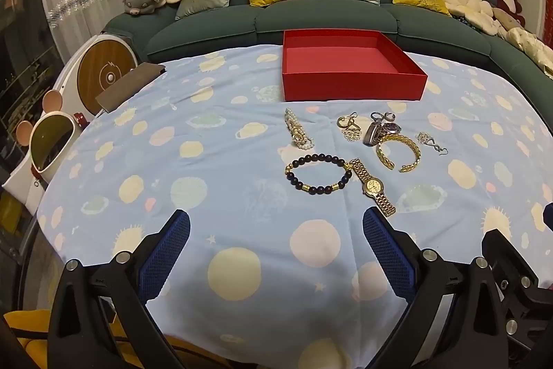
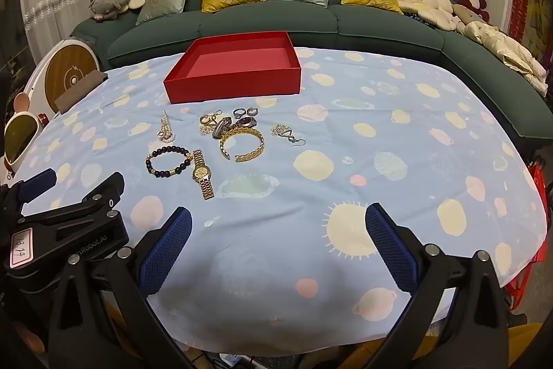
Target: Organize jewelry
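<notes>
The left gripper (image 1: 276, 244) hangs released at the bottom of its frame, jaws spread wide and holding nothing, above the patterned tablecloth (image 1: 207, 140). Just beyond its fingertips, right of centre, lie the dark bead bracelet (image 1: 318, 174) and the gold watch (image 1: 372, 186), touching at one end. To start well, it is probably best to take the bracelet alone, pinching across its free side so the watch stays put. Farther up sit the pearl piece (image 1: 298, 133), a tangled heap of rings and chains (image 1: 376, 128), and the gold bangle (image 1: 397, 153). The red box (image 1: 349, 82) waits empty behind them, nothing blocking the path. The right gripper (image 2: 278, 244) is likewise released, well right of the jewelry.
</notes>
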Tool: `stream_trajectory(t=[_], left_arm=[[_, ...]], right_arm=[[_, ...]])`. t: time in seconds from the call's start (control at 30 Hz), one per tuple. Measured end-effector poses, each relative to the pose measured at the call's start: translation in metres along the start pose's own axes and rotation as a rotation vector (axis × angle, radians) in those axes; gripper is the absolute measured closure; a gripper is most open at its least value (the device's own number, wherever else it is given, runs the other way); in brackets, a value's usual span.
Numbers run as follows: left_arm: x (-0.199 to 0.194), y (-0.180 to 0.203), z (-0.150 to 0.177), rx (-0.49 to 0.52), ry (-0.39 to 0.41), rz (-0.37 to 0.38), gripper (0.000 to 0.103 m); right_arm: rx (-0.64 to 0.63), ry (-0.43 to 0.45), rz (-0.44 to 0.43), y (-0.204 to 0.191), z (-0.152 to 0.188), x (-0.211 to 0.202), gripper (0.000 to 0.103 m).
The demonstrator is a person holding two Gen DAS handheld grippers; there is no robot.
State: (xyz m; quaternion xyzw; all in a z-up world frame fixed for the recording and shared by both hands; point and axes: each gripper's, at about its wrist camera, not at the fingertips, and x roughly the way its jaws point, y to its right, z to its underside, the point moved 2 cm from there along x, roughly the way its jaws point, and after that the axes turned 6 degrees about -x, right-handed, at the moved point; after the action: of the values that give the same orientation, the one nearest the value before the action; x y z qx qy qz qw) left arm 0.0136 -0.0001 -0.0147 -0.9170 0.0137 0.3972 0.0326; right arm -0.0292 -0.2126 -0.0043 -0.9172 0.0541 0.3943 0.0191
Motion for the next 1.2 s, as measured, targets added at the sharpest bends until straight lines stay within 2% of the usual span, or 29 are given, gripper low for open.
stream_trajectory(t=[0.67,1.2], left_arm=[[0.001,0.002,0.001,0.006,-0.002,0.002,0.005],[0.005,0.002,0.006,0.008,-0.049,0.003,0.005]], right_arm=[[-0.003,0.002,-0.002,-0.001,0.001,0.000,0.005],[-0.003,0.002,-0.004,-0.002,0.001,0.000,0.005]])
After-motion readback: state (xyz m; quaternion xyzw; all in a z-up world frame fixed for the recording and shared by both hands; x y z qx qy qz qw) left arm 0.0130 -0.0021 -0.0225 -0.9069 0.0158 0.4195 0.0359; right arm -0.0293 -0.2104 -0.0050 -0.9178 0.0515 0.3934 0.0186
